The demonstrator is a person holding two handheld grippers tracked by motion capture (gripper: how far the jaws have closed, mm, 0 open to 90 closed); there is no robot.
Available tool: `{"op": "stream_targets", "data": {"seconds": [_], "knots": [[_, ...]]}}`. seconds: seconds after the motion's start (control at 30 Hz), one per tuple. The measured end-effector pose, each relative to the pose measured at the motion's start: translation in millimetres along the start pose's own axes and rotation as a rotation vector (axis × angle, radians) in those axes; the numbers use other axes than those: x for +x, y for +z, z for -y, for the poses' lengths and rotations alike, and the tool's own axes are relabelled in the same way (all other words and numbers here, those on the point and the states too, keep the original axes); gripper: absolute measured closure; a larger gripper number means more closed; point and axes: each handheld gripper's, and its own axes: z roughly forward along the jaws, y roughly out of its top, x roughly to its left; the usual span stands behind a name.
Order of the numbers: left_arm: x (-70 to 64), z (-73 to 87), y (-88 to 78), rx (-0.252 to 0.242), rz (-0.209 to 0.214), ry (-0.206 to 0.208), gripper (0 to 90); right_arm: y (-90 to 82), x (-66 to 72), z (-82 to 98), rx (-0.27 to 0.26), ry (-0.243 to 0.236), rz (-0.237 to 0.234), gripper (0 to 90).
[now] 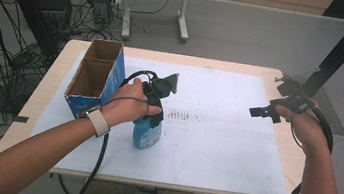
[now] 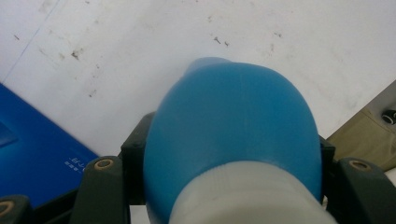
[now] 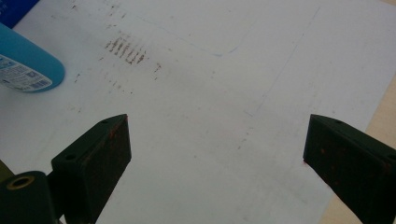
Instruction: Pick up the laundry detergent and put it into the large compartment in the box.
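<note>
- The left gripper (image 1: 154,111) is clamped around the upper part of a blue plastic bottle (image 1: 147,133) with a white label; in the left gripper view the black jaws press on both sides of the bottle's rounded blue body (image 2: 233,126), just above a whitish band.
- The blue plastic bottle stands upright on the white sheet (image 1: 220,133) that covers the light wooden table (image 1: 51,81), left of the sheet's middle and near its front half.
- Just left of the bottle stands a tall open cardboard box with a blue outer face (image 1: 96,78), divided into two compartments; whether bottle and box touch cannot be told.
- The right gripper (image 1: 271,111) is held above the right edge of the white sheet, well apart from the bottle. Its jaws stand wide apart with nothing between them, as the right gripper view confirms; the bottle's base (image 3: 28,65) shows at that view's upper left.
- A patch of dark smudged strokes (image 1: 182,114) marks the sheet, just right of the bottle.
</note>
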Motion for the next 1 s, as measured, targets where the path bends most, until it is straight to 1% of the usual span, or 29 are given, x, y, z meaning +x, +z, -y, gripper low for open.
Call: {"op": "stream_targets", "data": {"seconds": [0.53, 1.0], "knots": [[0.0, -1.6, 0.0, 0.007, 0.000, -0.004, 39.0, -1.4, -0.9, 3.1, -0.003, 0.004, 0.003, 7.5], [-0.2, -0.1, -0.2, -0.001, 0.000, -0.002, 39.0, -1.9, -1.1, 3.3, -0.006, 0.004, 0.003, 7.4]]}}
